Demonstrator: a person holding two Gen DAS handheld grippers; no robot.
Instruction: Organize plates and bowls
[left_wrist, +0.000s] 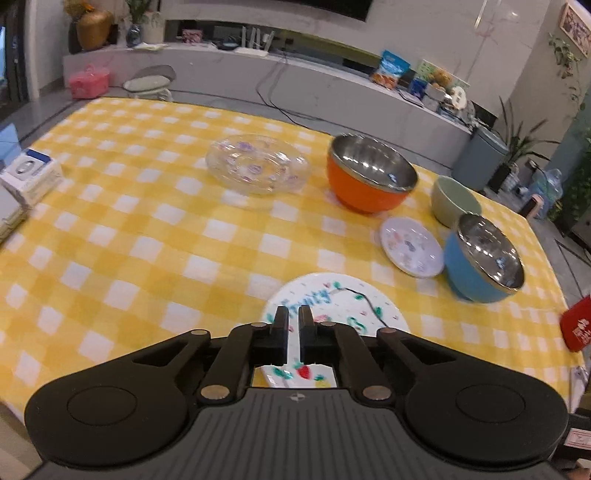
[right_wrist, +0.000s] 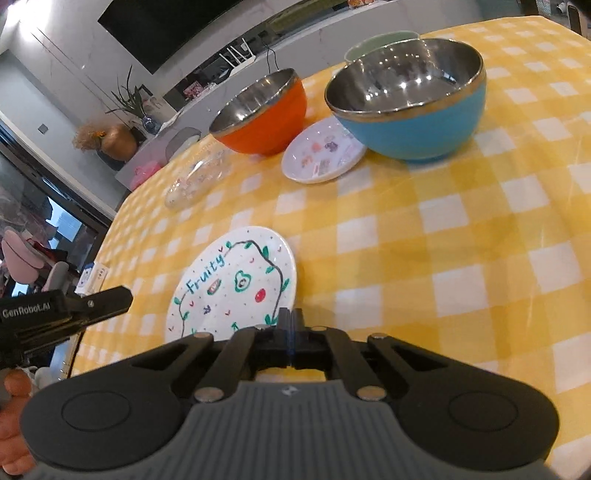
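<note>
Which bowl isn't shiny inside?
The pale green bowl, behind the blue bowl. It is matte all over, while the blue and the orange bowl have mirror-like metal insides.

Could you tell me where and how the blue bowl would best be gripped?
Probably at the rim of the blue bowl, coming down from above with one finger inside and one outside. It stands upright and open, and its round wall looks too wide to span. The near side seems freest: the small plate touches its left, the green bowl sits behind.
</note>
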